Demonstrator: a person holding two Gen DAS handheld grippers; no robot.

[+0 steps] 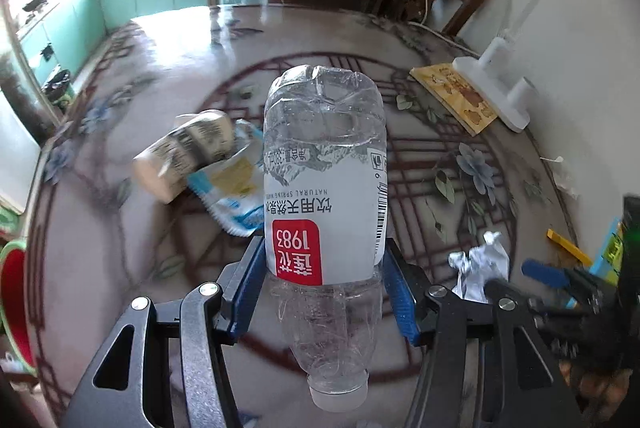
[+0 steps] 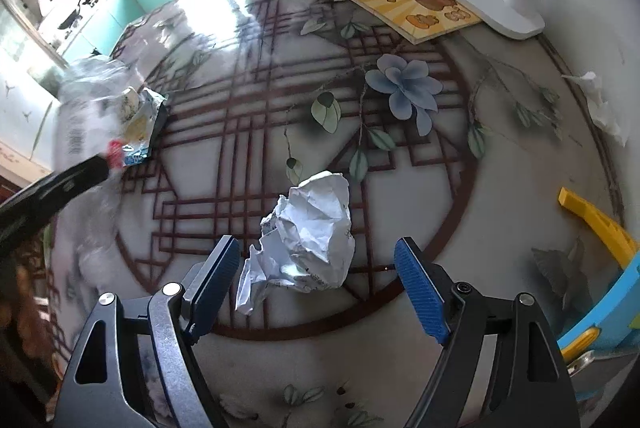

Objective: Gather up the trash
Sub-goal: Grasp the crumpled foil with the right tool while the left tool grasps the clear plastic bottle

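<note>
left gripper: clamped on the plastic bottle; blue pads press both sides of the label, cap end points back toward the camera, crushed base points away. Bottle is lifted off the table, empty by the look of it.
right gripper: jaws spread wide, holding nothing, low over the table with the crumpled paper sitting between the fingers, slightly toward the left pad. Can't tell if either pad touches it.
other trash on table: beige carton tipped on its side on a blue-yellow snack wrapper, left of centre; white tissue scrap near the far right edge by the wall.
non-trash: yellow picture book with the white lamp base resting on it; blue and yellow toy at the right edge.
bin: a dark-lined bin shows on the floor beyond the table's left side; probably the drop spot, not certain.
step in hand: bottle already picked; paper pickup just being lined up.
next move, judged: right jaws need to close squarely on the paper wad, which is soft and will compress, so a full squeeze is needed; then lift. Left should carry the bottle toward the bin.
remaining: carton, wrapper, tissue not yet collected.
</note>
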